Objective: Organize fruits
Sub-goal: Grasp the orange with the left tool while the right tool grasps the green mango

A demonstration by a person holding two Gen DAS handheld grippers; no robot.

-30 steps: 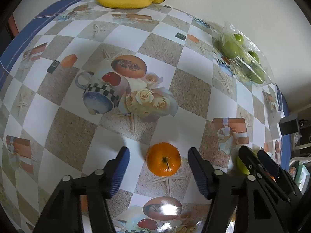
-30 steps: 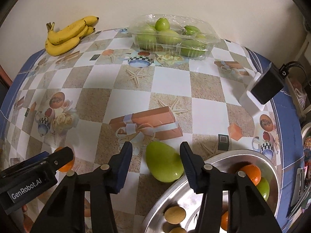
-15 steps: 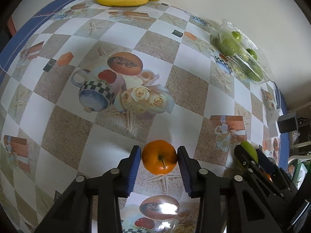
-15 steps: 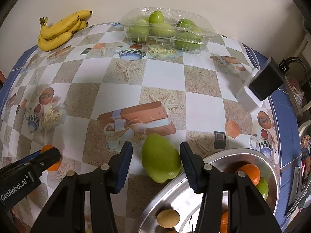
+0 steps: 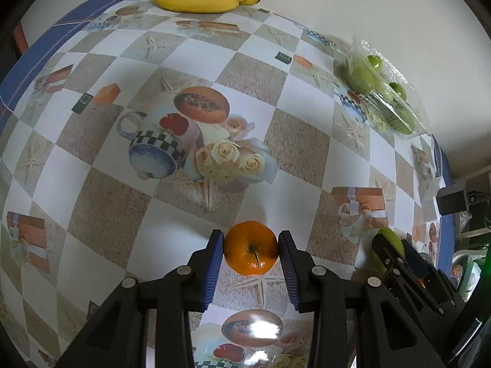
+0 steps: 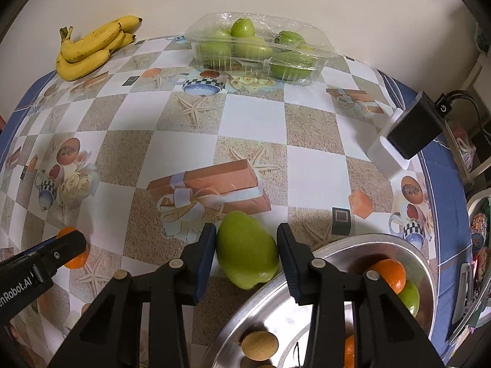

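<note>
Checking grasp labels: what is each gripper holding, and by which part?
Left gripper: orange, pads on its two opposite sides, stem end facing the camera. Right gripper: green fruit, jaws closing; left pad on its side, right pad touching or nearly so.

I see glossy wipe-clean tablecloth (image 5: 307, 150) w/ glare at bottom centre; clear crinkly plastic punnet (image 6: 260, 46) upper centre; shiny metal bowl (image 6: 307, 316) lower right; matt black plastic gripper arms, ribbed blue pads (image 5: 212, 271).
</note>
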